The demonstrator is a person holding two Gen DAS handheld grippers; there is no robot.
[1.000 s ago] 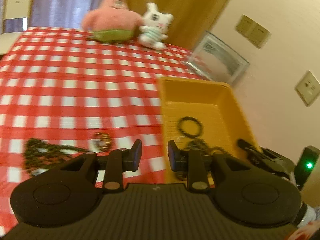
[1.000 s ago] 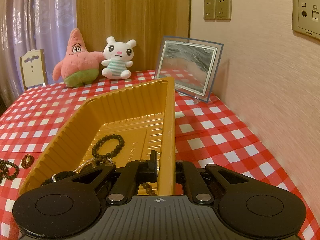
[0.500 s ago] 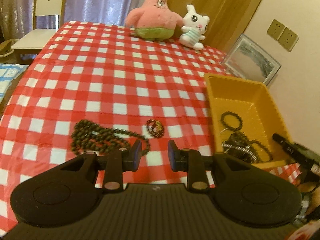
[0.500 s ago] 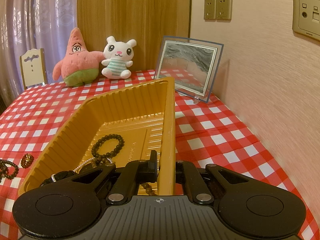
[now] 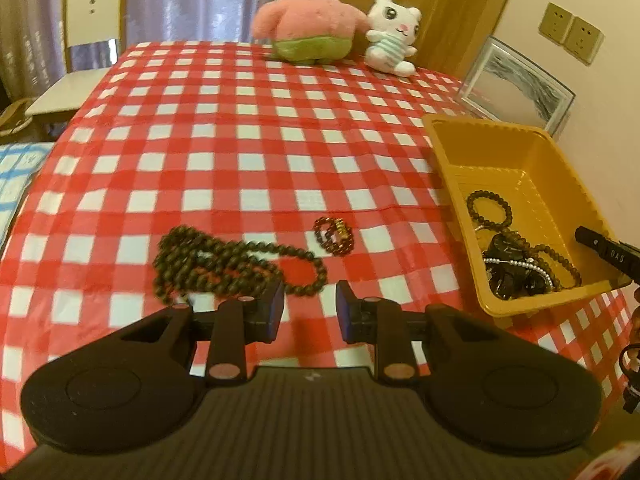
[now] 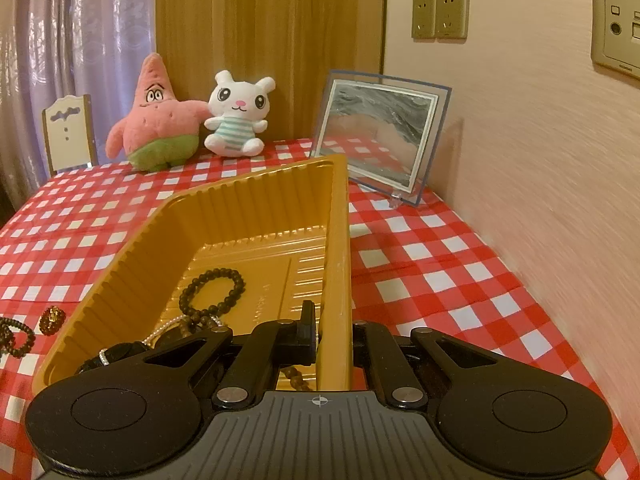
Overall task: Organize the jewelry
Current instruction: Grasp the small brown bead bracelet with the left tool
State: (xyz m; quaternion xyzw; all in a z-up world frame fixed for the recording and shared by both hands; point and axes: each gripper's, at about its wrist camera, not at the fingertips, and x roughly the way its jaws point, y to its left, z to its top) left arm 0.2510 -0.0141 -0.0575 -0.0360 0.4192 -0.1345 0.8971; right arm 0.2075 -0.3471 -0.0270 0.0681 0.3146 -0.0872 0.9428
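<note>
A yellow tray (image 5: 516,148) (image 6: 248,208) stands at the table's right side and holds a dark bead bracelet (image 5: 489,208) (image 6: 212,288) and a pile of beads and pearls (image 5: 516,268). My right gripper (image 6: 334,332) is shut on the tray's near right wall; it also shows in the left wrist view (image 5: 604,250). My left gripper (image 5: 310,308) is open and empty just above the cloth. A long dark bead necklace (image 5: 224,260) lies just beyond its left finger. A small red and gold bracelet (image 5: 334,236) (image 6: 52,320) lies a little farther.
Red checked cloth (image 5: 240,140) covers the table. A pink star plush (image 5: 308,20) and a white bunny plush (image 5: 390,32) sit at the far edge. A framed picture (image 6: 380,136) leans against the right wall. A chair (image 5: 84,40) stands at the far left.
My left gripper has swung left from the tray and pulled back over the cloth, so the necklace and small bracelet now lie in front of it. The right gripper has held still on the tray.
</note>
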